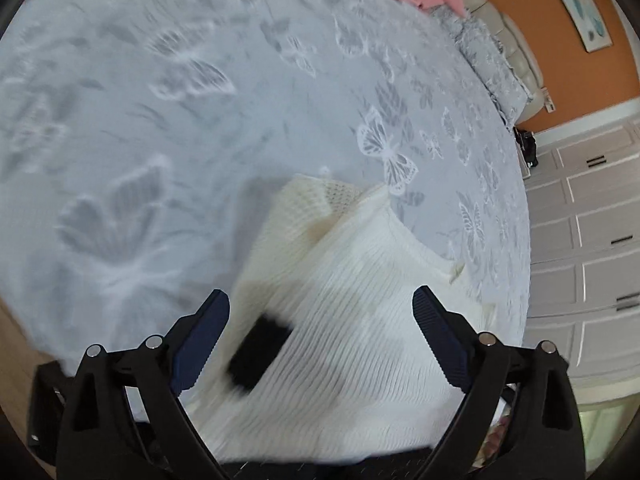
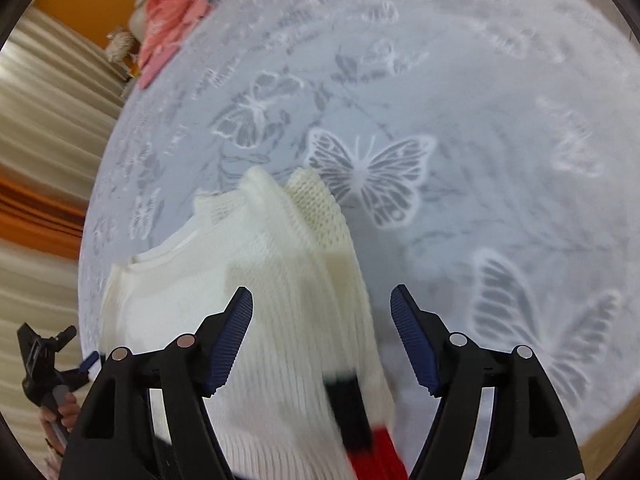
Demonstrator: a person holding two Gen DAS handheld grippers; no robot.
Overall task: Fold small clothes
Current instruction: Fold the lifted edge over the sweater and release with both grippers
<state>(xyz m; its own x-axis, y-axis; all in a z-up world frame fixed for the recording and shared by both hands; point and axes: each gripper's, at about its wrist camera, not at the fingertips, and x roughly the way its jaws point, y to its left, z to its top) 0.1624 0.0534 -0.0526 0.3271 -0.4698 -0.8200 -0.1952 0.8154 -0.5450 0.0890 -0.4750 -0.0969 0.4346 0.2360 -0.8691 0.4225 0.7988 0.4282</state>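
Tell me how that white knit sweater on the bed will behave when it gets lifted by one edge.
The white knit sweater probably goes floppy: its sleeve already lies folded and rumpled. The ribbed knit likely stretches and sags under a pinch. It should drag rather than slide on the butterfly bedspread, since both are soft cloth.

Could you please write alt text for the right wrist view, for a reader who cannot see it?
The right tongs stand open above a cream knitted sweater with black and red trim, lying on a pale bedspread printed with butterflies. A pink garment lies at the bed's far edge, and the left tongs show at lower left.
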